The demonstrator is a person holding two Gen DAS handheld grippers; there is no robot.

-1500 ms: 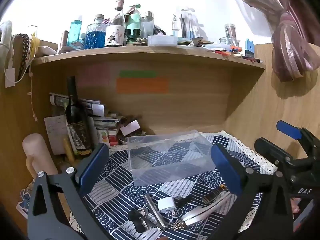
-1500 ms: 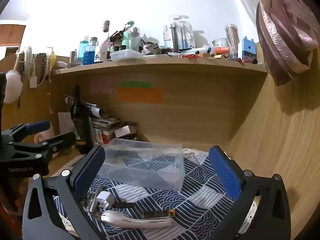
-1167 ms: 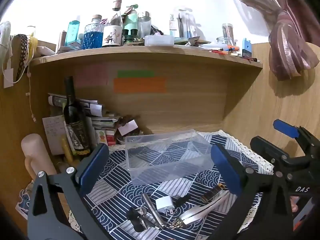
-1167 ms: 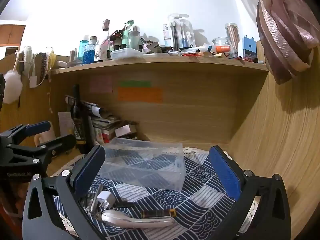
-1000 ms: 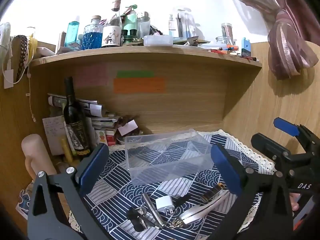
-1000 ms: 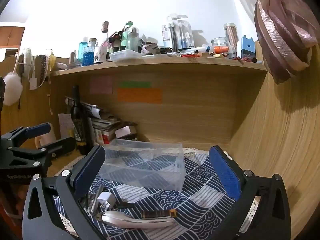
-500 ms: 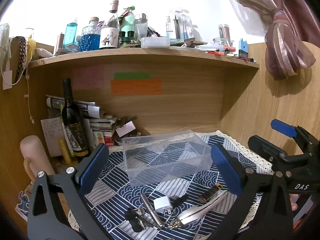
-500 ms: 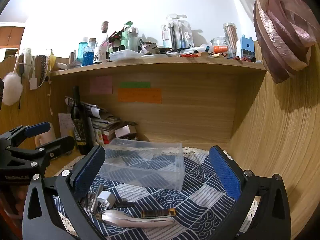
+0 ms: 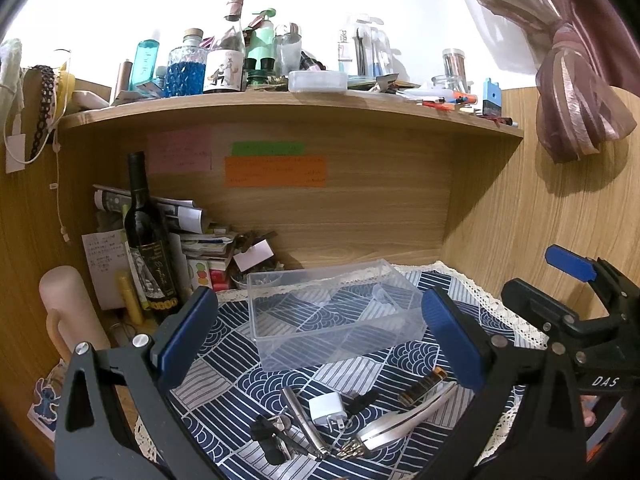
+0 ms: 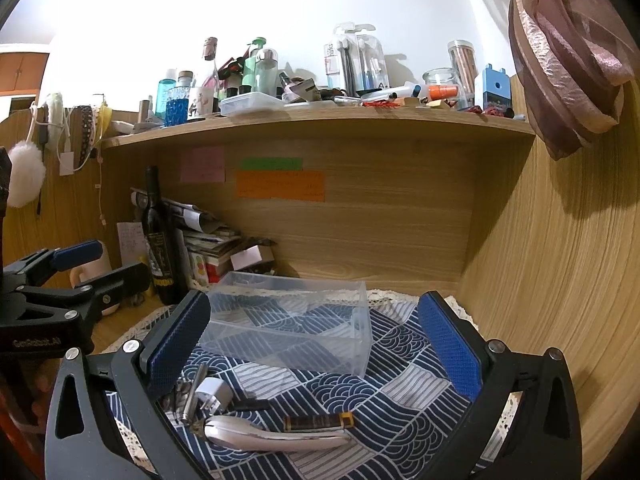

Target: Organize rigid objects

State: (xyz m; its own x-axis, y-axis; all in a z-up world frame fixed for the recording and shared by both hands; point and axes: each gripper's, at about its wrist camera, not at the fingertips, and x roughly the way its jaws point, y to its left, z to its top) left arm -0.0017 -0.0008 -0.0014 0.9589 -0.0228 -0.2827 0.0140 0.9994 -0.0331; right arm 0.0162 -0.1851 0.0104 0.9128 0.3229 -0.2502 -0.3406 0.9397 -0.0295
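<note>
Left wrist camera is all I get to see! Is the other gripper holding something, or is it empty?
Observer: Empty. The right wrist view shows the right gripper with its fingers wide apart and nothing between them, in front of the clear box.
Operator: The silver tool gets hidden at one end for me. Where does it stop?
Observer: The silver tool ends about level with the yellow-tipped end of the brown stick. Past it there is only cloth.
</note>
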